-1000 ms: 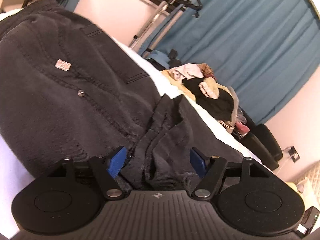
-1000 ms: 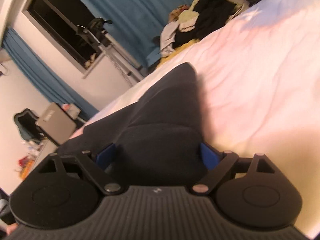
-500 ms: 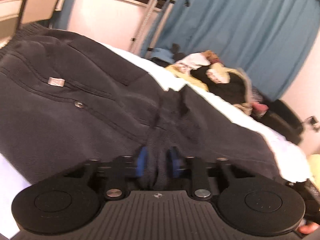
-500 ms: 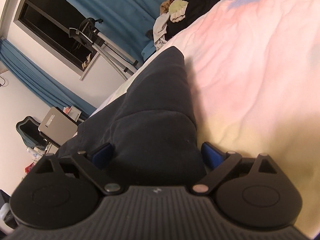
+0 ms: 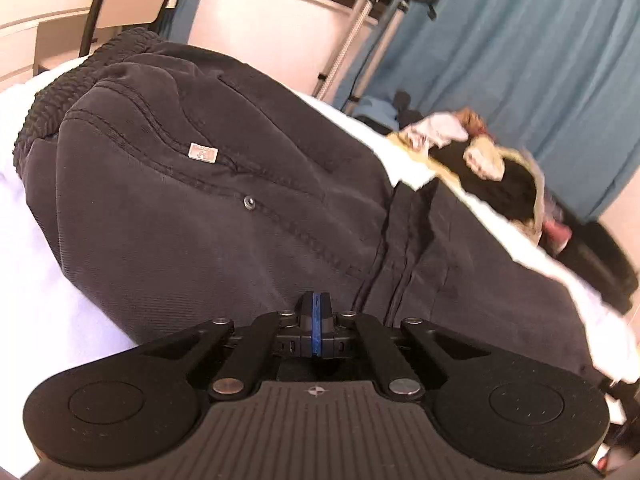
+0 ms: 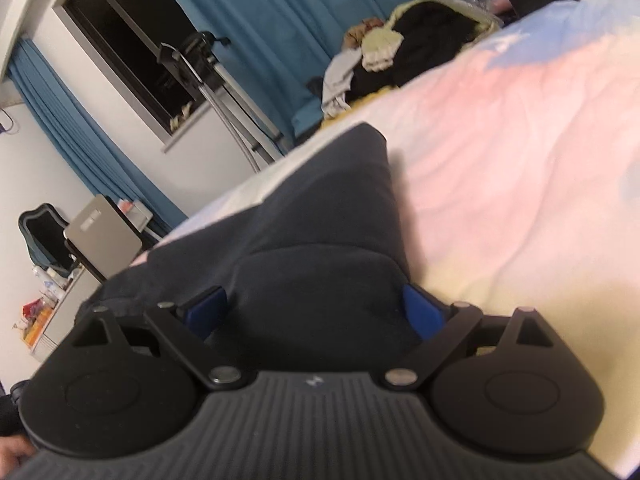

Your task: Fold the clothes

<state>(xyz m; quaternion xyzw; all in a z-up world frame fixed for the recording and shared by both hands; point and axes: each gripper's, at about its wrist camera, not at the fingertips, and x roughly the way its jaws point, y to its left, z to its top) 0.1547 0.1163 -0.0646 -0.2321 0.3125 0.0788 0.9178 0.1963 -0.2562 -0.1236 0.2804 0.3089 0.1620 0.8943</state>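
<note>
Only the left view shows the left gripper (image 5: 316,322) pinched tight, while the right gripper (image 6: 316,312) gapes wide around the dark trousers (image 6: 320,280).

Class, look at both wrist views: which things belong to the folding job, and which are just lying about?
Job: dark trousers, left gripper, right gripper, bed sheet.
Lying about: clothes pile, blue curtain, laptop.
</note>
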